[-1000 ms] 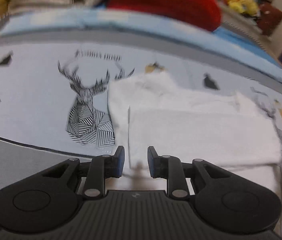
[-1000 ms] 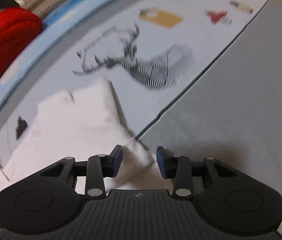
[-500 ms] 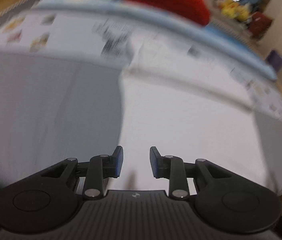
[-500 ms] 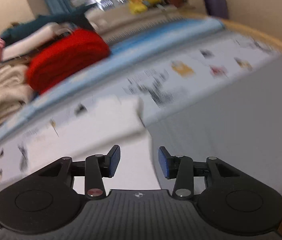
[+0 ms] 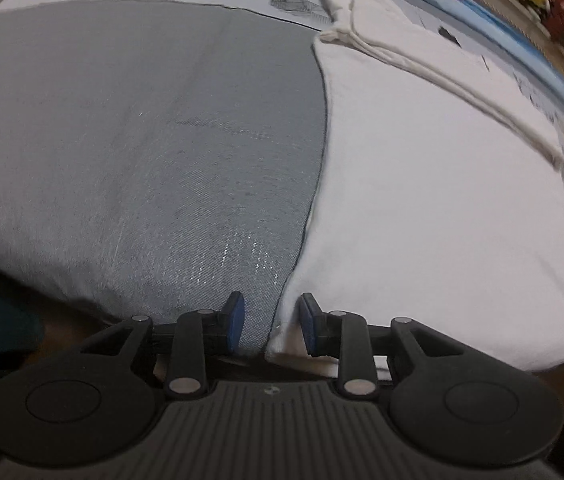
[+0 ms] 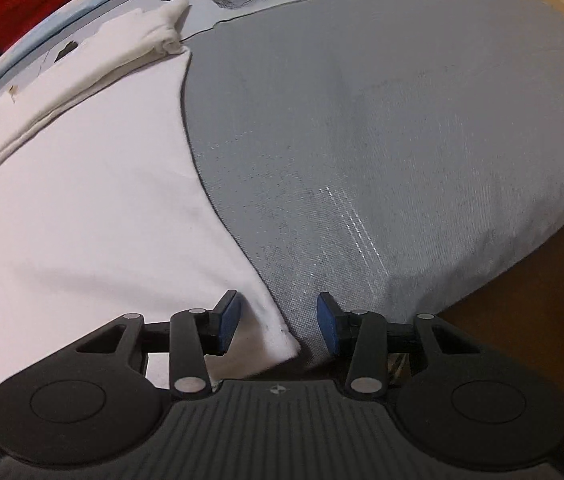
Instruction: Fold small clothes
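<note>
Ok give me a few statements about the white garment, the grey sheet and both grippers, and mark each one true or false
1. The left gripper is open at a near corner of the white garment. True.
2. The right gripper is clamped shut on the cloth. False: its jaws stand apart around the garment's other near corner.
3. The garment lies partly on the grey sheet. True.
4. The far edge of the garment is folded over on itself. True.
5. The red pile lies on top of the garment. False: it lies beyond it, at the far side.
</note>
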A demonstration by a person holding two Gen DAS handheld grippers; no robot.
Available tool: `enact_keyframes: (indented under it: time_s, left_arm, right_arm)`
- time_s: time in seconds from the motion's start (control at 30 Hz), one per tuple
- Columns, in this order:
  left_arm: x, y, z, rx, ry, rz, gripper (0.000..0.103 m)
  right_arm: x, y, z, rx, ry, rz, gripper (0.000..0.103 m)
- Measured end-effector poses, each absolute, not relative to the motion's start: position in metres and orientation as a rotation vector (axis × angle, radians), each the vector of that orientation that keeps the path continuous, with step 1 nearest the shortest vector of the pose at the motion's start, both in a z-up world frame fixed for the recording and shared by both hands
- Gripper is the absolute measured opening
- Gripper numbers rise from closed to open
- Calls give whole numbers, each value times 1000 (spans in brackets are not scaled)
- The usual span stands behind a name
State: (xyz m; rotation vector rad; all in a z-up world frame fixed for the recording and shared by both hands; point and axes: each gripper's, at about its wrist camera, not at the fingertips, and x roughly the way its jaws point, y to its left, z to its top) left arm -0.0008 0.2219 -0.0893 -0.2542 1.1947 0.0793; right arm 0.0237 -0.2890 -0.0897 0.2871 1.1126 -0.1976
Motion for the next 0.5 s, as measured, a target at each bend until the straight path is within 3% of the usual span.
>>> enact_keyframes:
  time_s: [0.2, 0.27, 0.3, 0.37, 0.5]
  left_arm:
    - [-3, 213, -90, -188, 1186, 51, 27]
    - [0, 206, -93, -151, 1177, 34, 20]
    - [-1, 203, -93, -138, 1174, 19, 11]
    - [-2, 199, -93, -115, 1172, -1, 8]
    - [-4, 200, -88, -139, 1162, -11, 7]
  right_arm:
    - [20, -281, -89, 246, 1126, -184, 45]
    - [20, -276, -89, 224, 1126, -171, 35]
    - [20, -276, -89, 214, 1125, -162, 31]
    - [20, -273, -89, 185, 1125, -140, 5]
    - [15, -273, -79, 203, 1095, -123, 5]
